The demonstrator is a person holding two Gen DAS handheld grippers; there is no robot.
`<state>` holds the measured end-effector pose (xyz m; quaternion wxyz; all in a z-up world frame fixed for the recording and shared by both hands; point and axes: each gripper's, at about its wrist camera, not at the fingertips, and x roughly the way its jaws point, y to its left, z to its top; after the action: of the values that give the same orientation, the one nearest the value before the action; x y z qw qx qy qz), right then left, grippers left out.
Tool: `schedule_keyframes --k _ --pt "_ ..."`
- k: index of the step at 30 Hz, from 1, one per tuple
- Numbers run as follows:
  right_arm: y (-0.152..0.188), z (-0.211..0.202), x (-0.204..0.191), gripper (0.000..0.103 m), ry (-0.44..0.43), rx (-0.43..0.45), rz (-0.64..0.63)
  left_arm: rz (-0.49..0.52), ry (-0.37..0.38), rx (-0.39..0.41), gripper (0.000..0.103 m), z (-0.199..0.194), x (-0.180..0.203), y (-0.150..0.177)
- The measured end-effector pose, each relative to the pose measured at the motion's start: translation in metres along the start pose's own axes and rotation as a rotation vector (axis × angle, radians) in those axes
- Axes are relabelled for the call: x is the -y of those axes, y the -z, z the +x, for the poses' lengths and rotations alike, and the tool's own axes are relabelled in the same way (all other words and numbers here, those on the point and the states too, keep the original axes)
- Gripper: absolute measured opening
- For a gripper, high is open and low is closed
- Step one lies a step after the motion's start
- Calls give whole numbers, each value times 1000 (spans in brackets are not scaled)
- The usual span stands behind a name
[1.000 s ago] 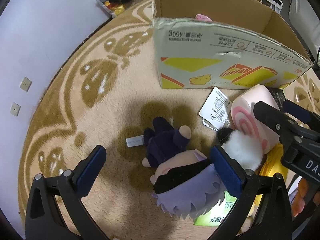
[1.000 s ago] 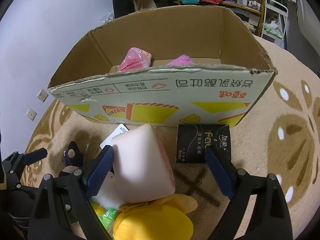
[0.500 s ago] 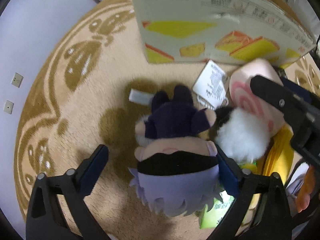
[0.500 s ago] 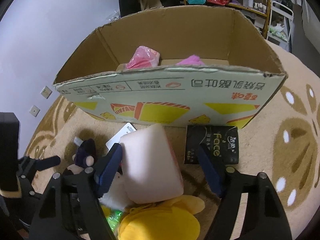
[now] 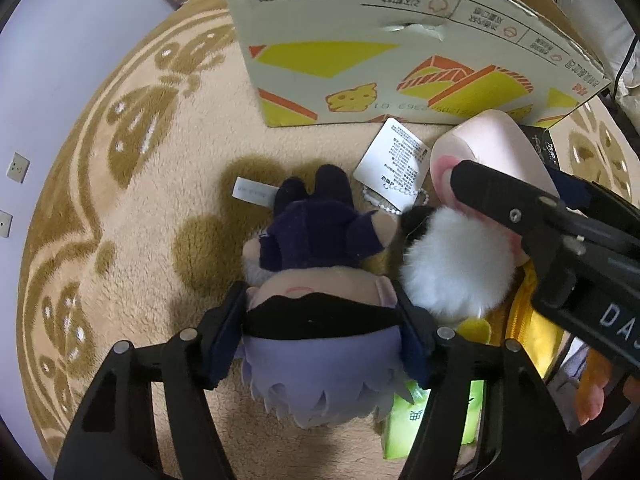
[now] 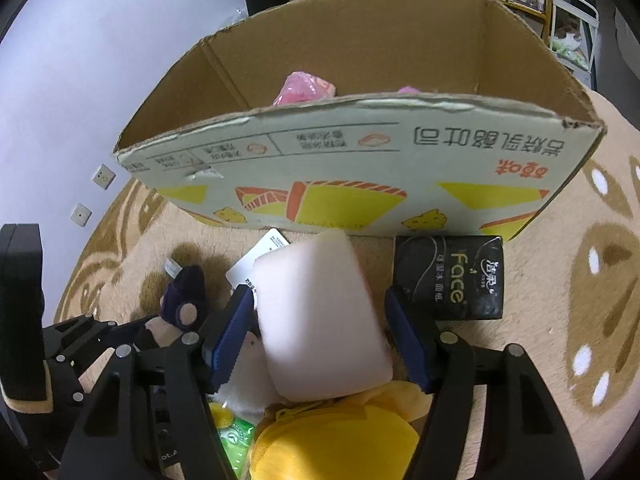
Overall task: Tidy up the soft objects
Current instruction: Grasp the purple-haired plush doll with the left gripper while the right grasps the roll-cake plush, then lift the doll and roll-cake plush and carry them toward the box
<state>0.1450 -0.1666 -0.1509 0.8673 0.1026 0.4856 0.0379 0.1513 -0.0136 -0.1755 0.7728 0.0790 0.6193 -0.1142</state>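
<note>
- Left wrist view: the left gripper (image 5: 322, 328) pointed steeply down at a beige patterned rug (image 5: 132, 184), its jaws having just been closing; both dark-blue pads pressed the sides of the head of a plush doll (image 5: 316, 276) with lilac hair, a black blindfold and a dark purple body.
- The doll lay near the front wall of an open cardboard box (image 5: 360, 32), a white fluffy toy (image 5: 452, 268) touching it on the right side.
- A white paper tag (image 5: 396, 160) on a bead chain lay between the doll and the box.
- Right wrist view: the right gripper (image 6: 320, 340) straddled a pale pink cushion block (image 6: 316, 320); its left pad touched the block, but contact at the right pad could not be told.
- A black tissue pack (image 6: 452, 276) lay just beside the block, against the box wall.
- A yellow soft pouch (image 6: 332, 436) lay under the block's near end.
- Pink items (image 6: 304, 88) sat inside the box.
</note>
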Motion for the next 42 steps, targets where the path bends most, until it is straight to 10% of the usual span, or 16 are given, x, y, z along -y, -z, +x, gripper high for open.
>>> schedule_keyframes --k 10,42 --pt "2 3 -3 53 39 7 -11 4 -1 5 65 -13 10 4" --pt "14 -68 8 49 22 143 30 -5 -186 234 64 -85 14 32"
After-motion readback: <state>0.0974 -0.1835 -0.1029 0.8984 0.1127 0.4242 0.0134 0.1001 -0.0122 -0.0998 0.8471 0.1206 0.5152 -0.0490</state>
